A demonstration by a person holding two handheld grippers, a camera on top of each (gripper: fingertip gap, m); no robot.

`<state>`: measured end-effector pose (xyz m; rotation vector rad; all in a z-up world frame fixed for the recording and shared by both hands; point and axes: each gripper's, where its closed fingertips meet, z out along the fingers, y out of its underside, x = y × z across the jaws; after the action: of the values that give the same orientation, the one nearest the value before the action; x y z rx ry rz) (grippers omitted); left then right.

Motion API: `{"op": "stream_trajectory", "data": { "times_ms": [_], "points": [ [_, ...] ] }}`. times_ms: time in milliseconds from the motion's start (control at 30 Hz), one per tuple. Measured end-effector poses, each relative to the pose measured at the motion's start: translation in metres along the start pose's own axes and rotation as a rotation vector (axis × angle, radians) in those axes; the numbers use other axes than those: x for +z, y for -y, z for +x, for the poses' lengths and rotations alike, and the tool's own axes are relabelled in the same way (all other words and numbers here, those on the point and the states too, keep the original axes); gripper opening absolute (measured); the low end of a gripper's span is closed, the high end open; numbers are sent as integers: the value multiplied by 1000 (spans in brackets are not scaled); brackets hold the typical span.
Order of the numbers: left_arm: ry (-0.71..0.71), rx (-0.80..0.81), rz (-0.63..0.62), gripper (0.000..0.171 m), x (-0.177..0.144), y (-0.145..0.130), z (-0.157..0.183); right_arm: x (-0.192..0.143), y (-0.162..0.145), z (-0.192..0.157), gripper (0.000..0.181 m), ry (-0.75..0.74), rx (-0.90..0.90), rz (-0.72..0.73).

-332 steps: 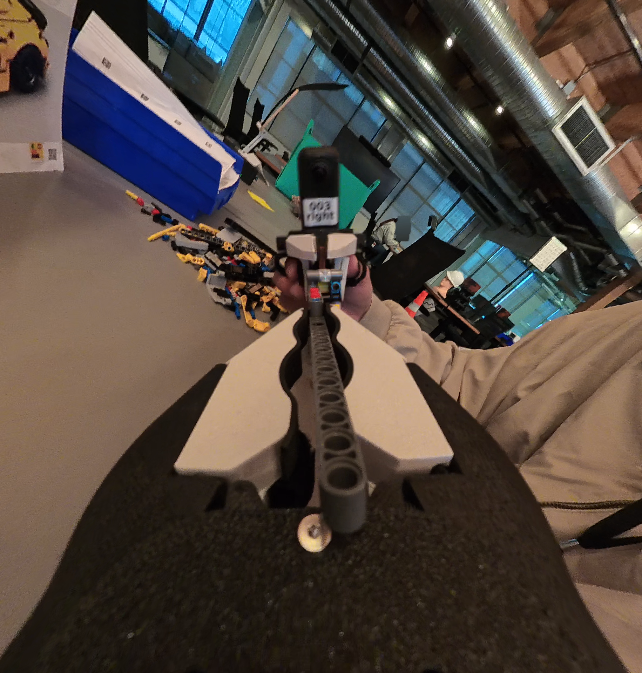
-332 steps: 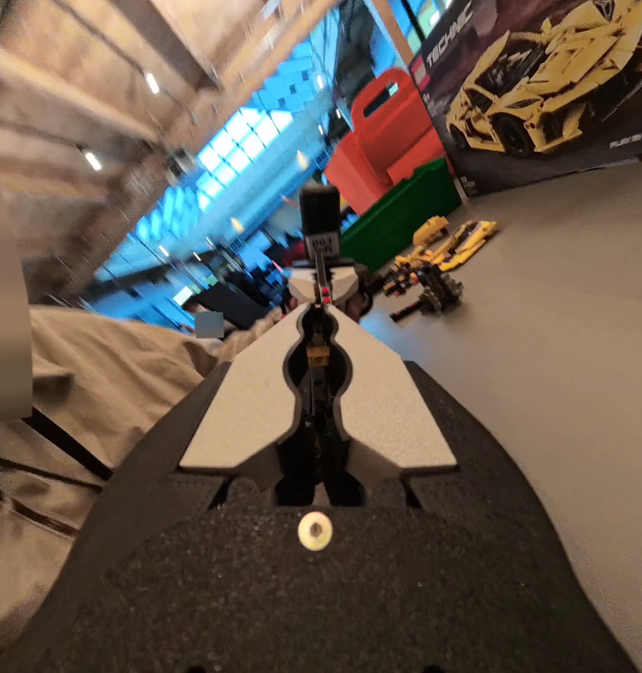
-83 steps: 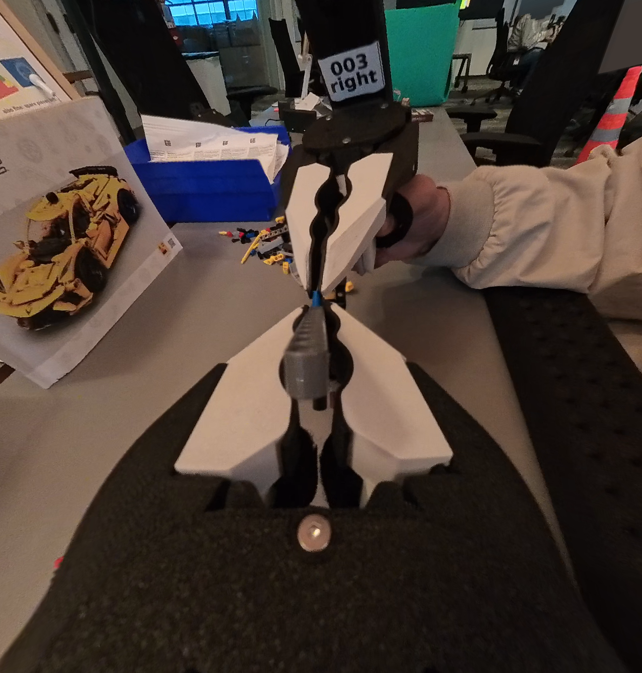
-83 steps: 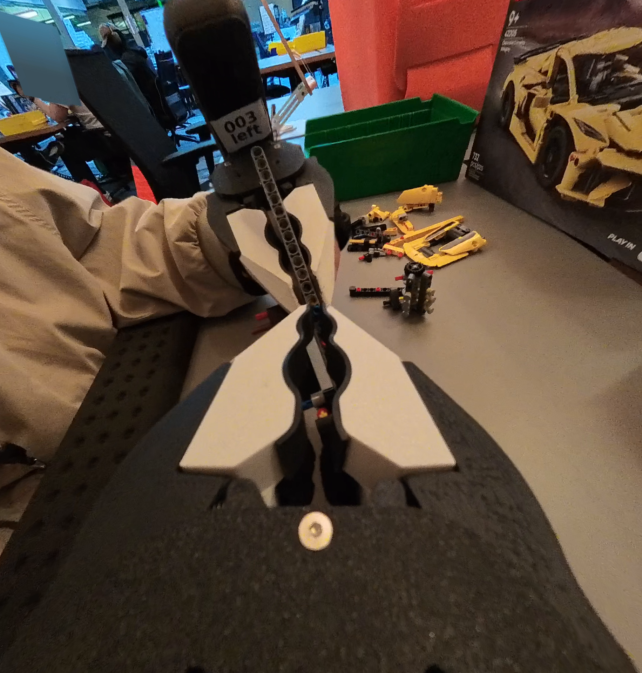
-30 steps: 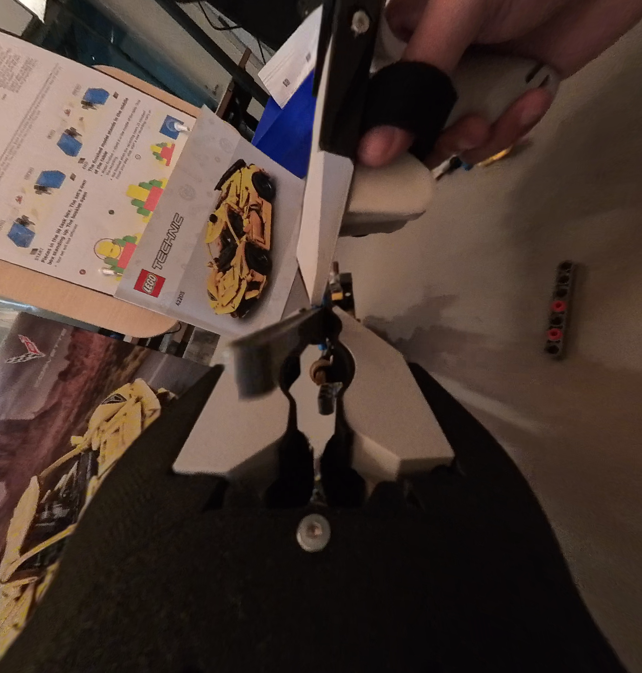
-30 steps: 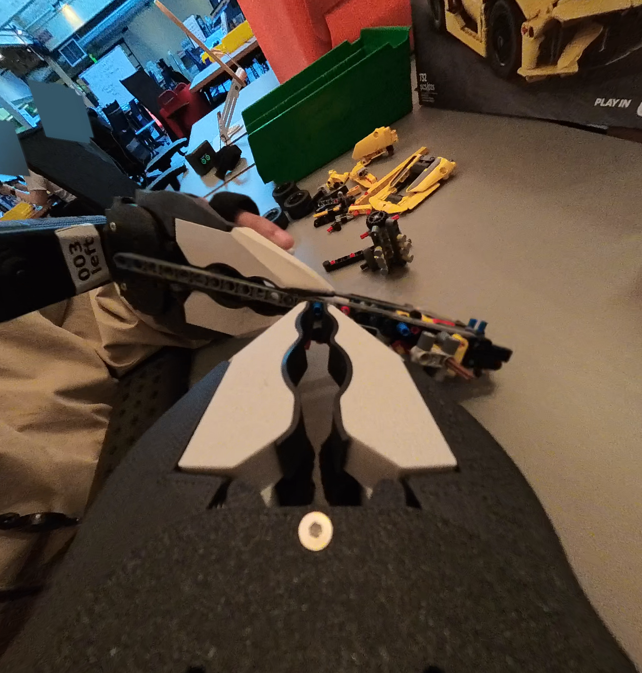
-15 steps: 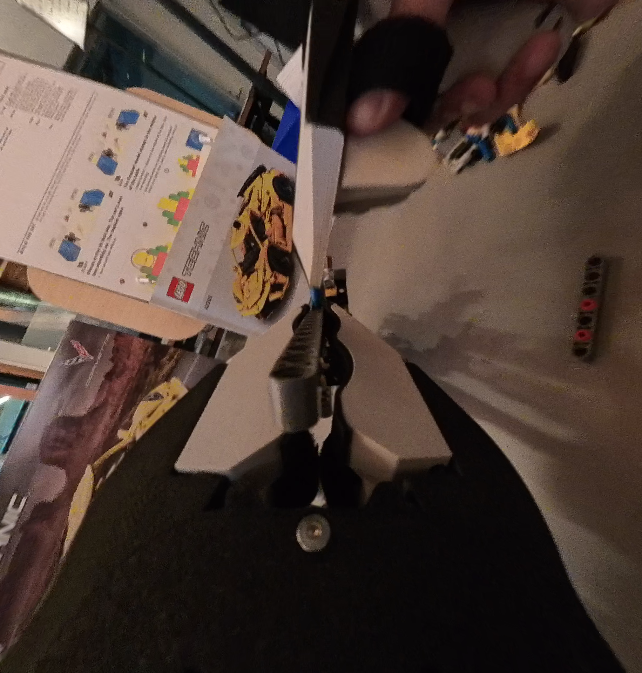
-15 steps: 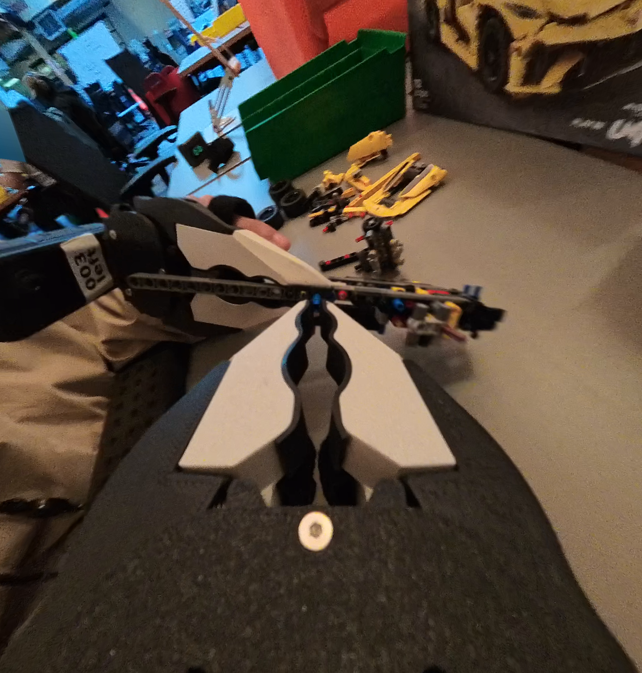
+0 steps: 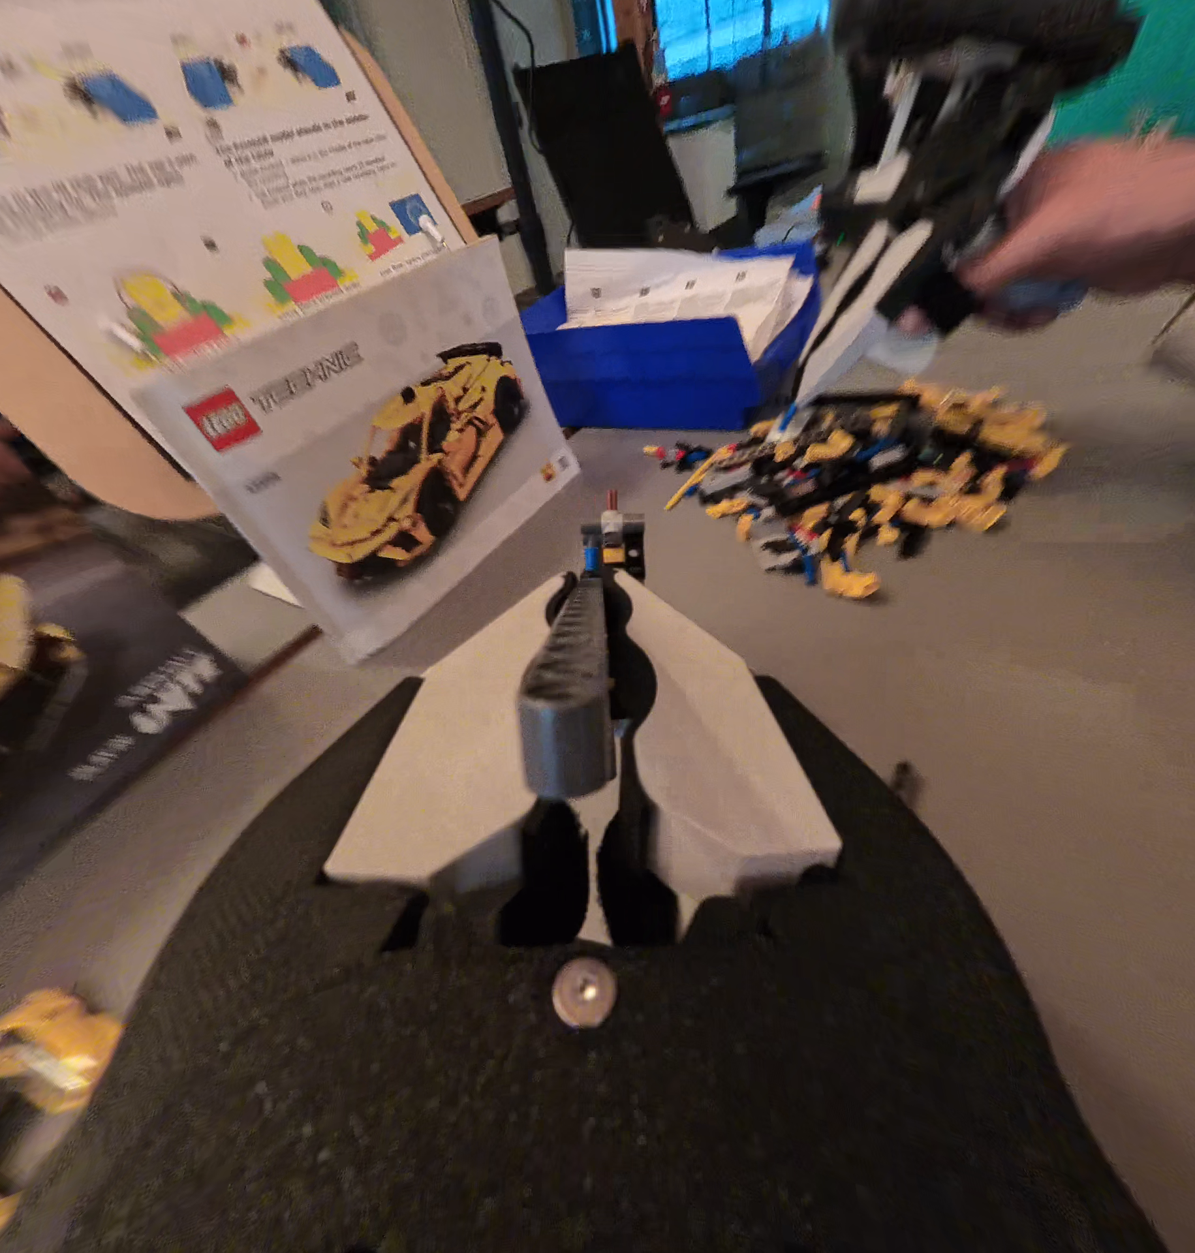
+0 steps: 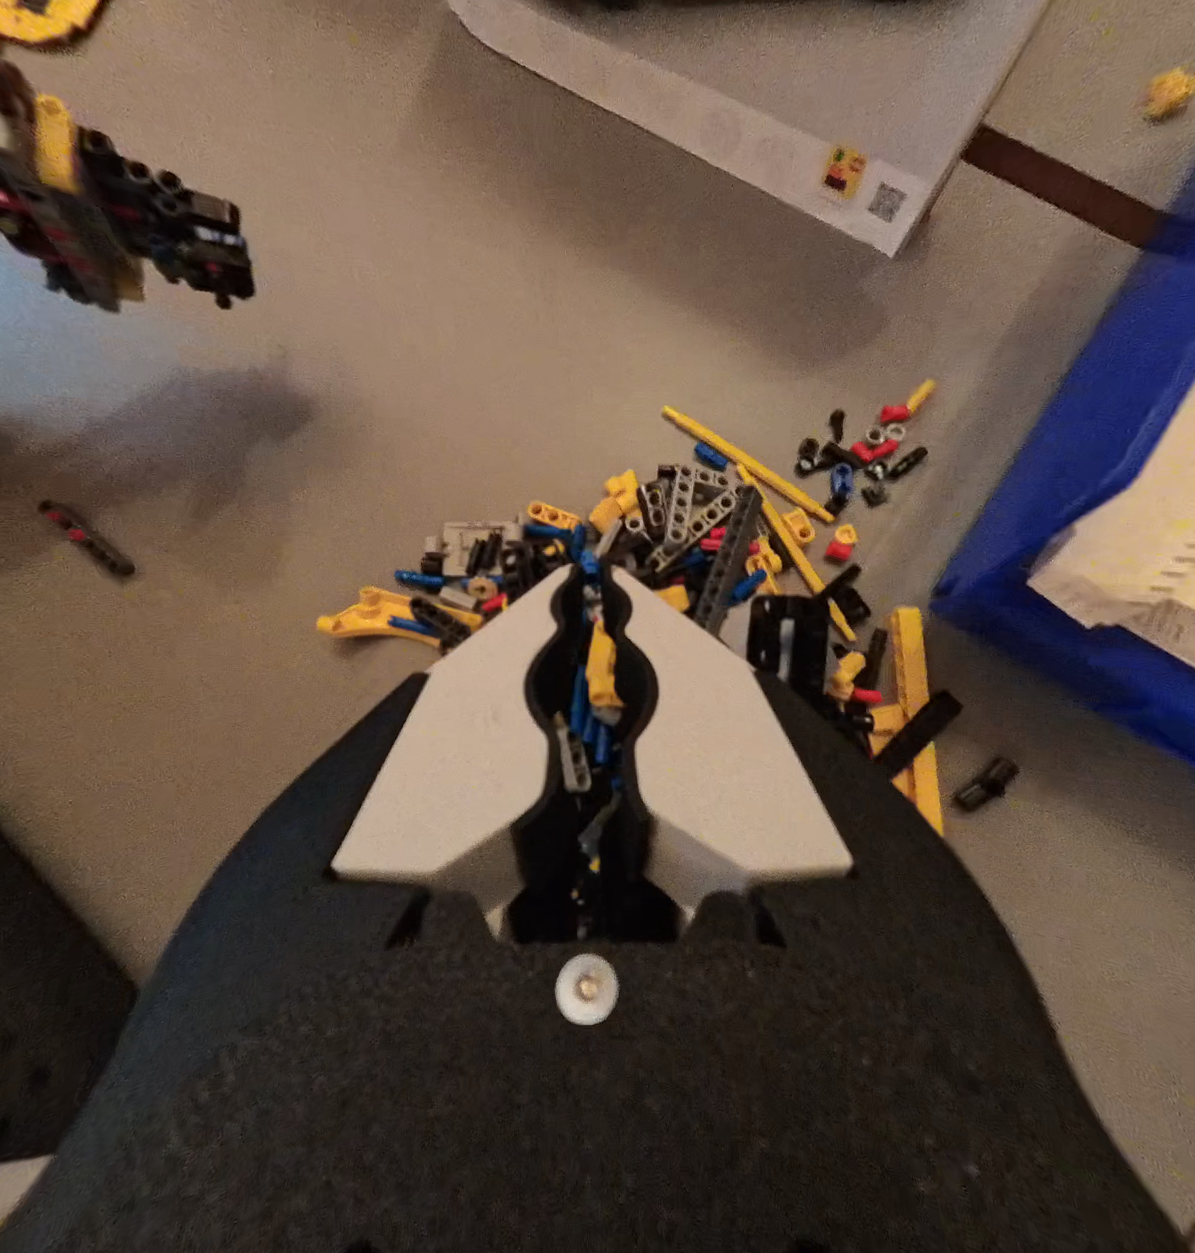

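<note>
Left gripper (image 9: 598,576) pinches a grey beam (image 9: 571,685); right gripper (image 10: 591,576) hangs over the parts pile (image 10: 682,535), jaws together (any hold indiscernible).

Left gripper (image 9: 598,576) closed, pointing level; right gripper (image 10: 591,576) closed, pointing downward

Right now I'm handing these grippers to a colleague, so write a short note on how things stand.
Left hand-held gripper: shut on a long grey beam with a small built part at its far end, held above the table.
Right hand-held gripper: jaws closed, tips down in the pile of loose pieces; I cannot tell whether they pinch one.
Nearby: blue bin beside the pile, booklet propped up, one short black beam lying apart.
</note>
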<state>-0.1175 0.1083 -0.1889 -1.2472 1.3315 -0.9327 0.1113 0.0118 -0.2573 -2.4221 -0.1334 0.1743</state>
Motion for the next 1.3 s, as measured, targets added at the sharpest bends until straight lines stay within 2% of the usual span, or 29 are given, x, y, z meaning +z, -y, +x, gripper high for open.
{"op": "stream_trajectory", "data": {
  "times_ms": [100, 200, 267, 333, 367, 433, 567, 600, 700, 833, 900, 967, 1067, 1167, 1300],
  "points": [
    [-126, -212, 11, 7, 2, -5, 5, -7, -12, 15, 18, -63, 12, -8],
    [-274, -390, -1, 8, 4, -9, 16, -8, 6, 4, 24, -19, 6, 78],
    [-364, -459, 17, 8, 2, -5, 24, -7, 45, -45, 25, 154, -73, 236],
    [-459, -495, 21, 8, -1, -2, 36, -12, 84, -121, 23, 413, -190, 426],
    [-508, -497, 15, 8, -3, -1, 43, -12, 92, -160, 23, 556, -232, 460],
    [-607, -468, -7, 8, -9, -1, 60, -6, 92, -217, 25, 765, -278, 409],
    [-748, -399, -73, 8, -19, -6, 92, 18, 84, -266, 30, 902, -310, 288],
    [-762, -377, -92, 8, -20, -8, 98, 22, 82, -272, 34, 913, -316, 270],
    [-742, -339, -120, 7, -19, -12, 100, 27, 83, -272, 26, 876, -343, 256],
    [-719, -331, -149, 7, -18, -13, 100, 26, 84, -271, 25, 872, -362, 277],
    [-719, -343, -171, 8, -18, -16, 99, 22, 92, -270, 24, 849, -370, 343],
    [-728, -372, -182, 9, -17, -18, 99, 20, 91, -275, 12, 836, -433, 365],
    [-724, -362, -192, 7, -17, -20, 101, 29, 82, -281, 7, 812, -481, 312],
    [-691, -408, -140, 8, -13, -11, 93, 22, 93, -276, 6, 838, -413, 320],
    [-683, -538, -14, 20, -15, 8, 70, 1, 118, -253, 6, 866, -234, 457]
  ]
}}
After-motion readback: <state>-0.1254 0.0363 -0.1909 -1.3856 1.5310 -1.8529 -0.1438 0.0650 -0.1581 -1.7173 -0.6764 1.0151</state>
